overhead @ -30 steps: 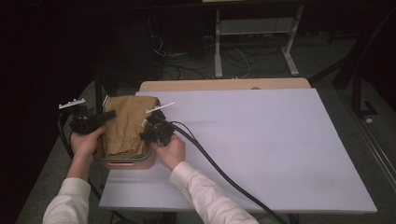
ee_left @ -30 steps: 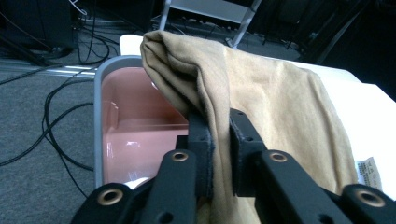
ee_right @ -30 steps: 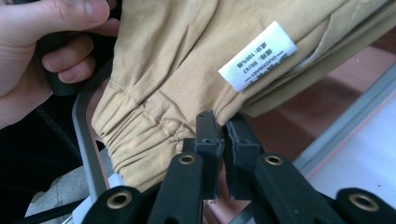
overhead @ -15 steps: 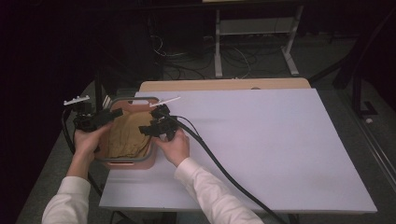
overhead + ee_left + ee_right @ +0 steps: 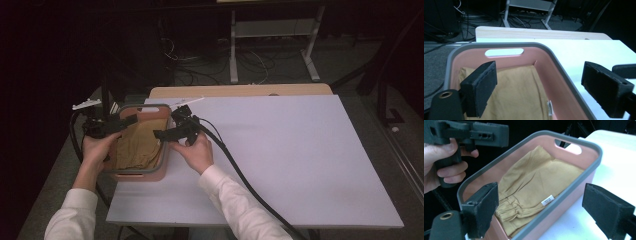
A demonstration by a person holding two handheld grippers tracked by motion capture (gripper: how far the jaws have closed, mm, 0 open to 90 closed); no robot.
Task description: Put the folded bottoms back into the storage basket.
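Folded mustard-yellow garment [image 5: 140, 146] is lying inside the pink basket [image 5: 134, 175] with the grey rim, which is sitting at the near-left corner of the white table [image 5: 300, 160]. Left gripper [image 5: 125, 121] is hovering over the basket's left rim, right gripper [image 5: 167, 134] is hovering over its right rim; both have just been opening their jaws and both are standing wide apart now, with nothing pinched between them.

High view is giving the layout: both hands and white sleeves coming in from below, black cable [image 5: 240, 172] trailing from the right gripper across the table. Cloth detail is too small there.

Left gripper view is looking along the basket [image 5: 564, 75] toward its far wall, showing the handle slot [image 5: 504, 52] and the garment [image 5: 519, 92] lying flat on the bottom.

Right gripper view is showing the garment [image 5: 534, 185] from the other side: gathered waistband [image 5: 510, 210] at the near end and a small white label [image 5: 547, 200] by the basket rim [image 5: 554, 202]. It is also catching the left gripper [image 5: 491, 132] and the left hand [image 5: 441, 165] holding its handle.
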